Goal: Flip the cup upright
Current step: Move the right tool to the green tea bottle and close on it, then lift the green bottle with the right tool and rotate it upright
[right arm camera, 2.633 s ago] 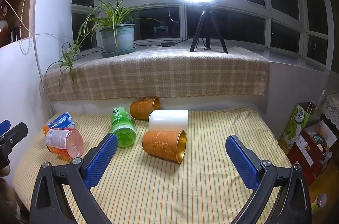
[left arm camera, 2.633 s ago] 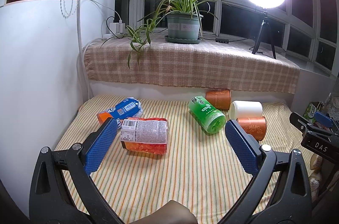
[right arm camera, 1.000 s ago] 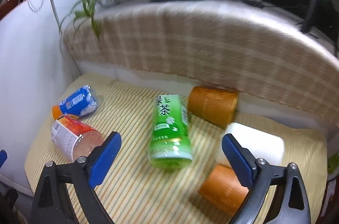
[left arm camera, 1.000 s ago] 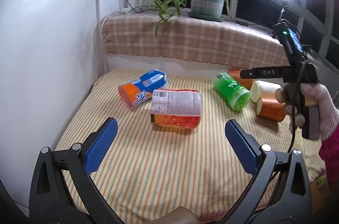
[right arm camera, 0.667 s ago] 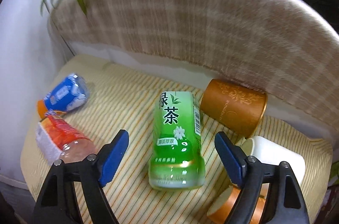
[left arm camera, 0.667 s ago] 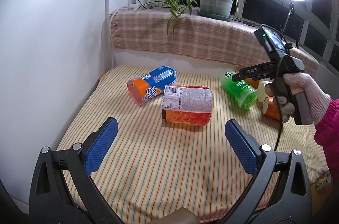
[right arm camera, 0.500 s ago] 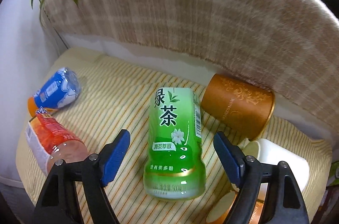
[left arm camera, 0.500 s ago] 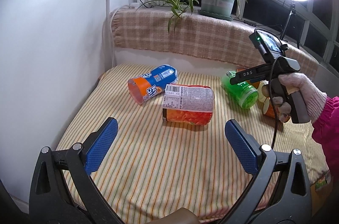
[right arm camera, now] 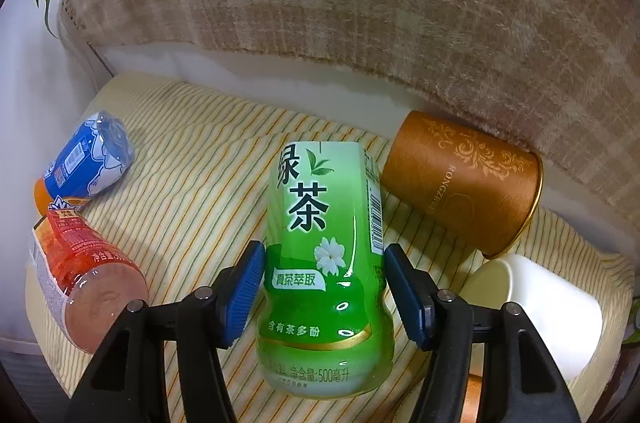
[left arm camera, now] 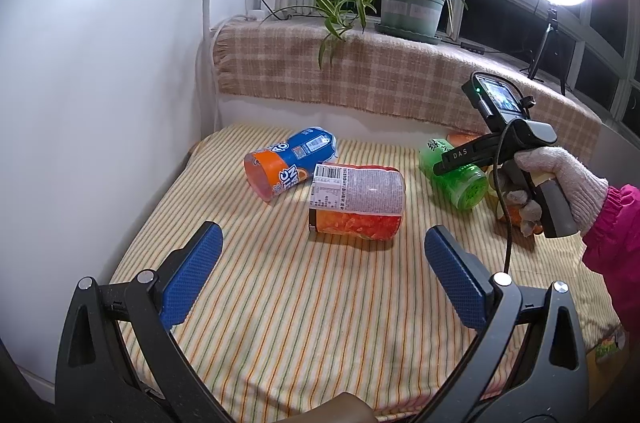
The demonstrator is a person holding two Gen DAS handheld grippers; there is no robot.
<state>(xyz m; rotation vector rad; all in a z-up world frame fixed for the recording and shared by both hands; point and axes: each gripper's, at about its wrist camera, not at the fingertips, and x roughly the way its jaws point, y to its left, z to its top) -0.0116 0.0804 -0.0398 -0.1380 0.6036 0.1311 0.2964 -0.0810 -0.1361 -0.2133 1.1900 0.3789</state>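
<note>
The left gripper (left arm camera: 320, 279) hovers spread wide, well back. The right gripper (right arm camera: 324, 287) straddles the green tea bottle-cup (right arm camera: 326, 263), fingers (right arm camera: 244, 293) pressing its sides; it lies on the striped cloth (right arm camera: 192, 183), long axis pointing away.

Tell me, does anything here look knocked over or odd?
Everything lies on its side: the green cup, blue cup, red cup, brown cup and white cup. None stands upright. The right gripper straddles the green one.
</note>
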